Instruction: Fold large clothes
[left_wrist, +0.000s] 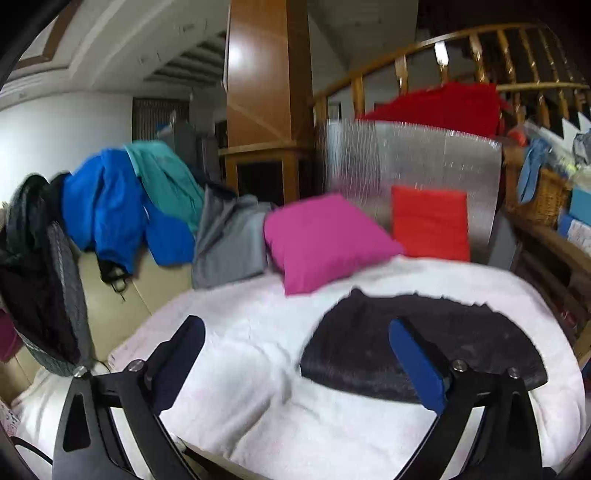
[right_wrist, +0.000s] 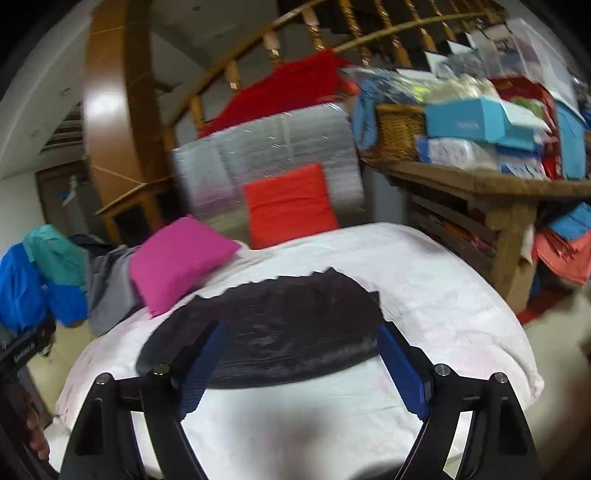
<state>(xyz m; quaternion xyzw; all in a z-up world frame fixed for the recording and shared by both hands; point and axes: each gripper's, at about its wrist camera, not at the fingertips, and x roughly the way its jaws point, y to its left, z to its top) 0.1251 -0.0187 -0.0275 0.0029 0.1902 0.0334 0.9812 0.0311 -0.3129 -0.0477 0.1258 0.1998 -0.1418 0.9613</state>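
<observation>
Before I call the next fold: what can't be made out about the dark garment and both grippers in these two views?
- Dark garment: left wrist view, its near right edge is covered by the left gripper finger.
- Same garment: right wrist view, motion blur hides seams and layers; the right gripper fingers cover both near corners.
- White blanket: near edge cut off by the frame.
- Garment type: unclear in both.

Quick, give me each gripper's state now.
Left gripper: open, holding nothing, above the white fleece blanket.
Right gripper: open, holding nothing, above the folded dark garment.
</observation>
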